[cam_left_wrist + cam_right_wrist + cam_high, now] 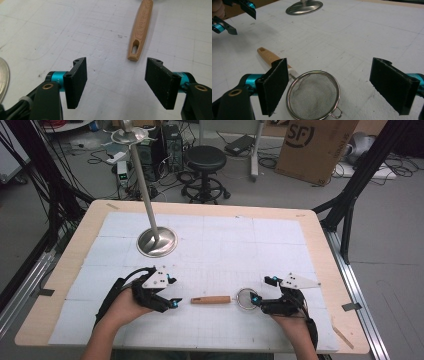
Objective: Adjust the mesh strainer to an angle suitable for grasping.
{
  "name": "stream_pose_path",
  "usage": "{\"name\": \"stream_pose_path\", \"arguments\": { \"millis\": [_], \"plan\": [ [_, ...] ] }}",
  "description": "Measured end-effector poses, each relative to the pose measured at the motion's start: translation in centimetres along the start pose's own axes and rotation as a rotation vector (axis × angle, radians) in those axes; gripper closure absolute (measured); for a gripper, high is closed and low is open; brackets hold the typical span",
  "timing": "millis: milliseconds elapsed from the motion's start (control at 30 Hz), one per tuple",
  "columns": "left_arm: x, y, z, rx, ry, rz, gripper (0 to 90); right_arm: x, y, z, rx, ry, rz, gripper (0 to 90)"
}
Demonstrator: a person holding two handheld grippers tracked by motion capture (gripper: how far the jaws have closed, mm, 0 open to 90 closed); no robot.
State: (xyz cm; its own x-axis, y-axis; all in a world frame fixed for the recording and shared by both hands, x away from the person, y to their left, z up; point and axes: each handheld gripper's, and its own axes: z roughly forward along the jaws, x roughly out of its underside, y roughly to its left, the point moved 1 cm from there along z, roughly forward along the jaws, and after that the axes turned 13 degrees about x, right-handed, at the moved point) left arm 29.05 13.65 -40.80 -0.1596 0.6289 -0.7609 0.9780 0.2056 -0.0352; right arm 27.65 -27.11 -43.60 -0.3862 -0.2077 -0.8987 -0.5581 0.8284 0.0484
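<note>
Left hand-held gripper [171, 292] with jaws apart and nothing between them, pads [77, 81] bare in the left gripper view; just short of the strainer's wooden handle [210, 299], near its slotted end, not touching it. Right hand-held gripper [264, 289] likewise spread wide, gripping nothing, low over the strainer's mesh bowl [244, 298]; in the right gripper view one pad [274, 86] close beside the bowl's rim where the handle joins, the other pad well off to the bowl's far side.

Small strainer [313, 97] flat on the white gridded sheet of the bench [300, 222], bowl opening up, tiny wire loop on the rim opposite the handle. Handle pointing from the bowl toward the left hand-held gripper, its slot visible in the left gripper view [140, 30].

Beyond the strainer, farther from the person, a round metal stand base [157, 242] with a tilted pole rising from it. Past the bench from the strainer, a black stool [206, 172] and a cardboard box [315, 145] on the floor.
</note>
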Motion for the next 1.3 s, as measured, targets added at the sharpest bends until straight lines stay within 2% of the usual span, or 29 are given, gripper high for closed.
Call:
{"name": "stream_pose_path", "arguments": {
  "millis": [133, 267, 433, 800, 1100, 1300],
  "plan": [
    [0.6, 0.2, -0.7, -0.017, -0.042, -0.034, 31.9, -0.1, 0.1, 0.0, -0.002, -0.005, -0.003, 14.6],
    [0.5, 0.3, -1.4, -0.032, -0.083, -0.027, 29.5, -0.1, 0.1, 0.0, -0.002, -0.007, -0.01, 14.6],
    [0.7, 0.5, -2.2, -0.053, -0.128, -0.043, 27.9, 0.0, 0.0, 0.0, 0.001, -0.003, -0.002, 14.5],
    [1.1, 1.2, -2.9, -0.07, -0.177, -0.068, 21.5, 0.2, -0.1, 0.3, 0.011, 0.01, 0.005, 14.5],
    [1.4, 1.4, -3.6, -0.091, -0.211, -0.079, 20.6, 0.2, 0.2, 0.4, 0.004, 0.018, 0.0, 14.6],
    [1.4, 1.4, -3.6, -0.093, -0.215, -0.08, 20.6, 0.2, 0.1, 0.4, 0.002, 0.011, 0.004, 14.5]
  ]
}}
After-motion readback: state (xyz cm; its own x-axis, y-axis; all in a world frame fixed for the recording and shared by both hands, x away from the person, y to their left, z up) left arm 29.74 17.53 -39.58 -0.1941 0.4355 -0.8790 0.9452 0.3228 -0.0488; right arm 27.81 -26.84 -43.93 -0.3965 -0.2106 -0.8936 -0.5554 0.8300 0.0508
